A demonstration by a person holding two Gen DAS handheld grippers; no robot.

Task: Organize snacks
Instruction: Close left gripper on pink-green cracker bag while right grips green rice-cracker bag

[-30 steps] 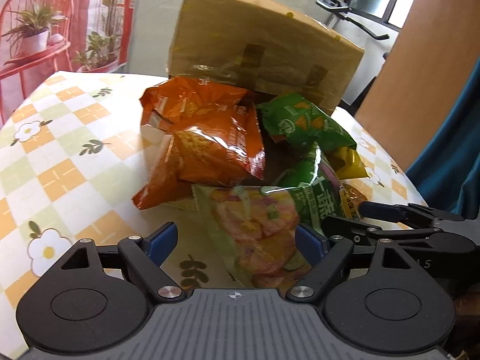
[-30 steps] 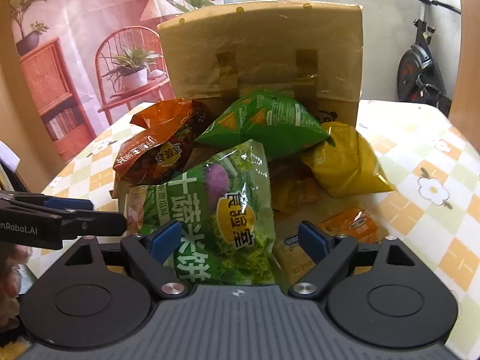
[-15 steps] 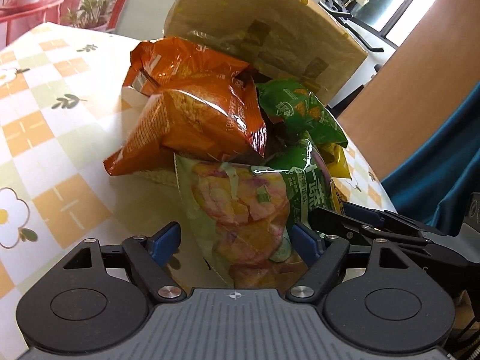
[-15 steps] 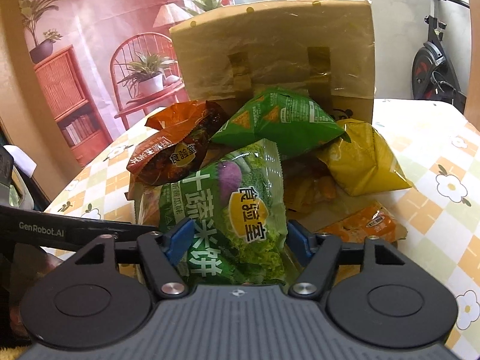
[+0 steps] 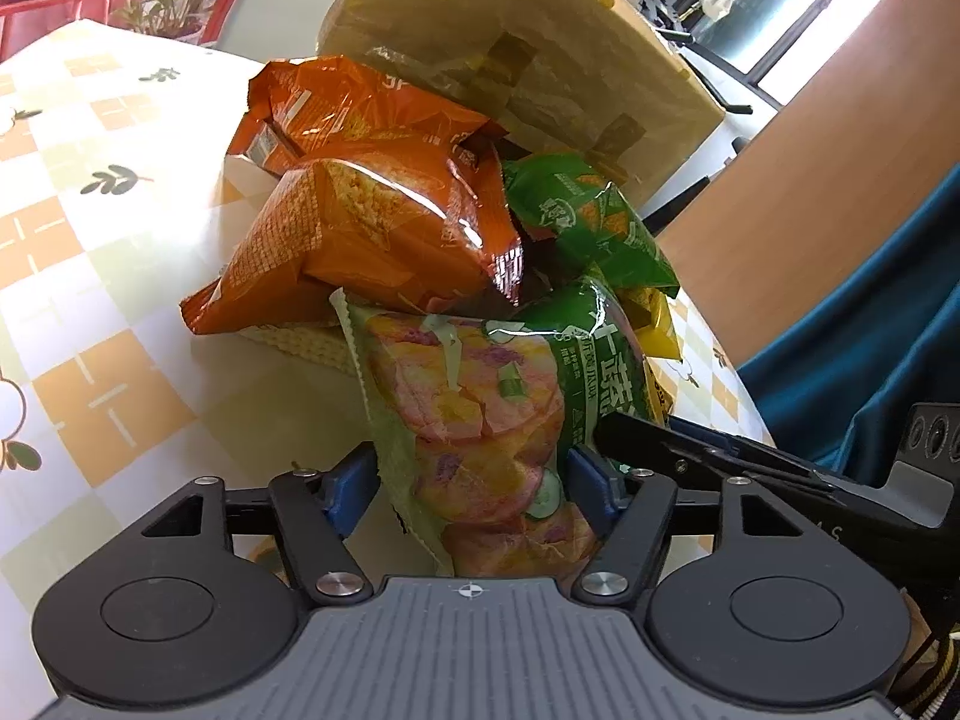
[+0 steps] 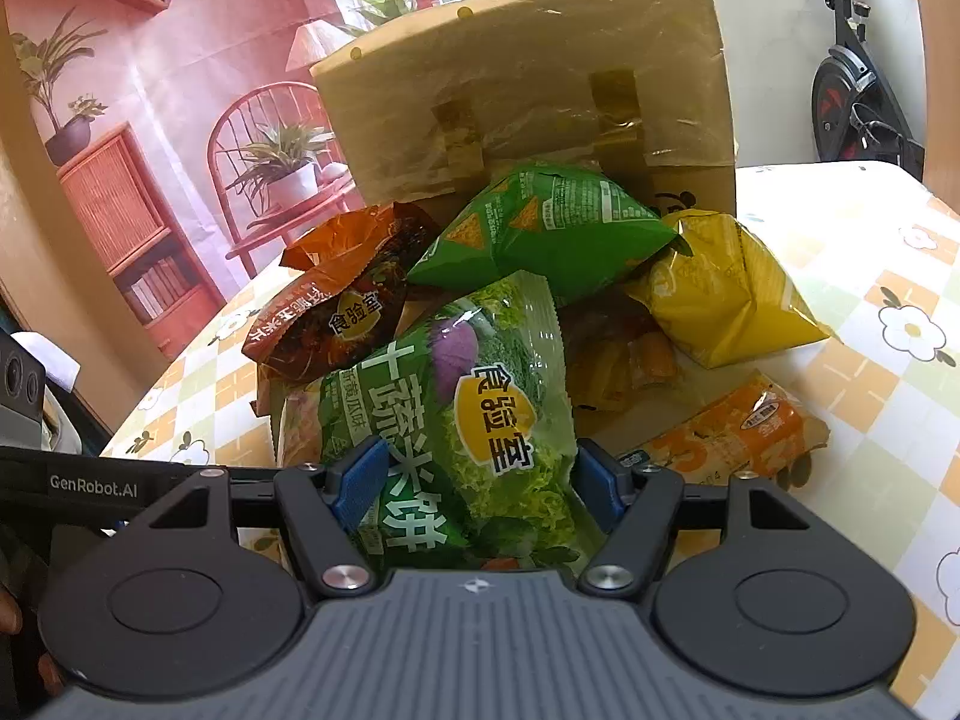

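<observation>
Both grippers on the same green vegetable rice-cracker bag.
Left gripper [image 5: 471,483] jaws have just been closing, blue pads now pinching the bag [image 5: 510,420]; right gripper [image 6: 480,480] pads clamp its other side [image 6: 456,426]. Bag sits at front of the snack pile, under the orange bag [image 5: 384,228], cardboard box [image 6: 528,90] behind, on the checkered tablecloth [image 5: 90,276].

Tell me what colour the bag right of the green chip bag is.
Yellow: the yellow bag shows best in the right wrist view.
</observation>
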